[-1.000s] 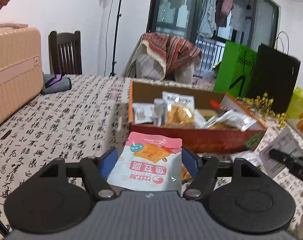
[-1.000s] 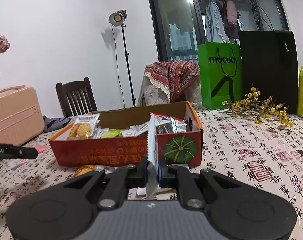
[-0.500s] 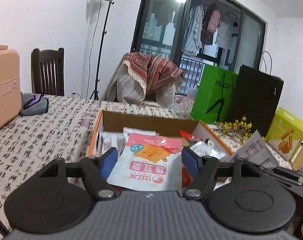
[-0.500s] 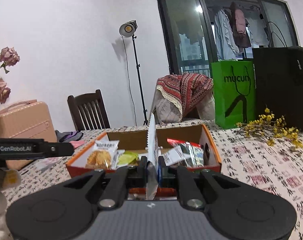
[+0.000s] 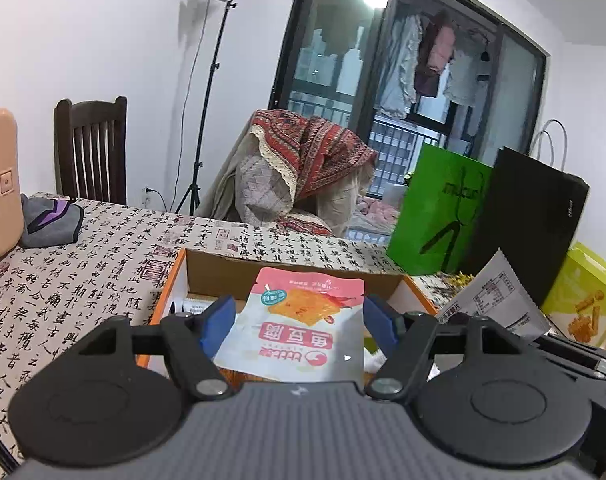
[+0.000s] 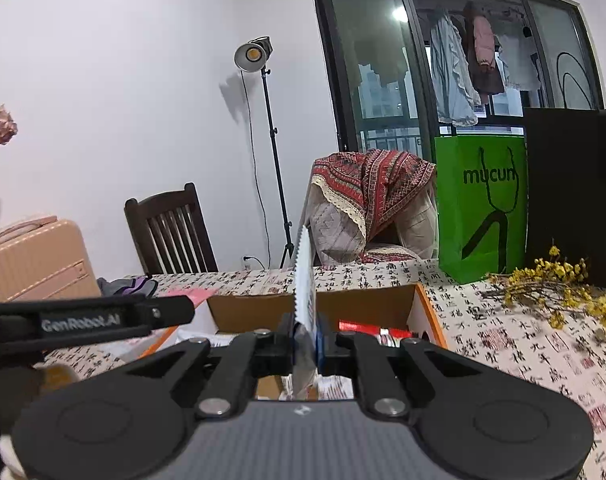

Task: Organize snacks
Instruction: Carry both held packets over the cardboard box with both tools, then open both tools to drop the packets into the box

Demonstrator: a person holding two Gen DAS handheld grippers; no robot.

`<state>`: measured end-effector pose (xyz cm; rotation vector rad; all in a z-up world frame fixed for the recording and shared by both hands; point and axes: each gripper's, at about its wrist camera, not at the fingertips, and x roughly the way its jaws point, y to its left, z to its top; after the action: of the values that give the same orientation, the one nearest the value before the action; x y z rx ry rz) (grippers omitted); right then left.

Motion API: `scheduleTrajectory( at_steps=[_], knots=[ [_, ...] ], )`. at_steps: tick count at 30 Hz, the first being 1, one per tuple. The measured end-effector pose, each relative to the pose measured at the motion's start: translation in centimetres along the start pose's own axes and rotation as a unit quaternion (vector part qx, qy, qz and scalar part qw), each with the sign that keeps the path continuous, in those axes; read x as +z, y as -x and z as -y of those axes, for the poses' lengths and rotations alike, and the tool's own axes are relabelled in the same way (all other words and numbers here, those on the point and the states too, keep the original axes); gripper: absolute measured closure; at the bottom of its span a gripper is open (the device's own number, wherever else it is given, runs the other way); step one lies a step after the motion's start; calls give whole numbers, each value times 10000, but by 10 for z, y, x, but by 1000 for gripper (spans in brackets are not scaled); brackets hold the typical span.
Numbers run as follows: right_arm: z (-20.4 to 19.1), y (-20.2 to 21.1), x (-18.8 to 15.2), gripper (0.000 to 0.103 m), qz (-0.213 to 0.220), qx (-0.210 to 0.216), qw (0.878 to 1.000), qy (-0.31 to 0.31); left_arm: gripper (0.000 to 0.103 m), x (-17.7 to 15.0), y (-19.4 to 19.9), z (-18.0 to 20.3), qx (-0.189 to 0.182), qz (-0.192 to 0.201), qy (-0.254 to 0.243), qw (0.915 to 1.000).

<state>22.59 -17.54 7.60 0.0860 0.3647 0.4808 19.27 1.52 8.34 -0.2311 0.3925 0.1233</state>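
My left gripper is shut on a pink and white snack pouch, its blue pads on the pouch's two side edges. It holds the pouch in the air over the near edge of the orange cardboard box. My right gripper is shut on a thin white packet, seen edge-on with its serrated top upright. It hangs above the near side of the same box, where red and white snack packs lie. The white packet also shows in the left wrist view at the right.
The box stands on a table with a calligraphy-print cloth. A green paper bag, a black bag and yellow flowers are at the back right. A pink suitcase and a grey pouch sit left.
Both grippers have risen and moved in over the box with their packets still held. The box now sits lower in both views, partly behind the fingers.
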Motion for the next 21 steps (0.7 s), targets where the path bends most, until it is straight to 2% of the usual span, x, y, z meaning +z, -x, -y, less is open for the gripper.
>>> scheduleTrajectory(
  at_steps=[6, 11, 15, 20, 21],
  knots=[
    [6, -34, 4, 93, -79, -85, 9999, -118, 31, 5, -24, -7, 209, 129, 138, 9996],
    [14, -65, -6, 93, -164, -86, 9996, -220, 31, 2, -42, -14, 295, 270, 20, 9992],
    [24, -78, -21, 93, -134, 92, 9992, -368, 31, -5, -51, -18, 337, 324, -58, 9989],
    [22, -87, -30, 92, -251, 71, 9995, -177, 30, -9, -50, -21, 332, 446, -37, 9984],
    [22, -87, -30, 91, -264, 53, 9995, -142, 26, -9, -47, -21, 329, 509, -16, 9982]
  ],
)
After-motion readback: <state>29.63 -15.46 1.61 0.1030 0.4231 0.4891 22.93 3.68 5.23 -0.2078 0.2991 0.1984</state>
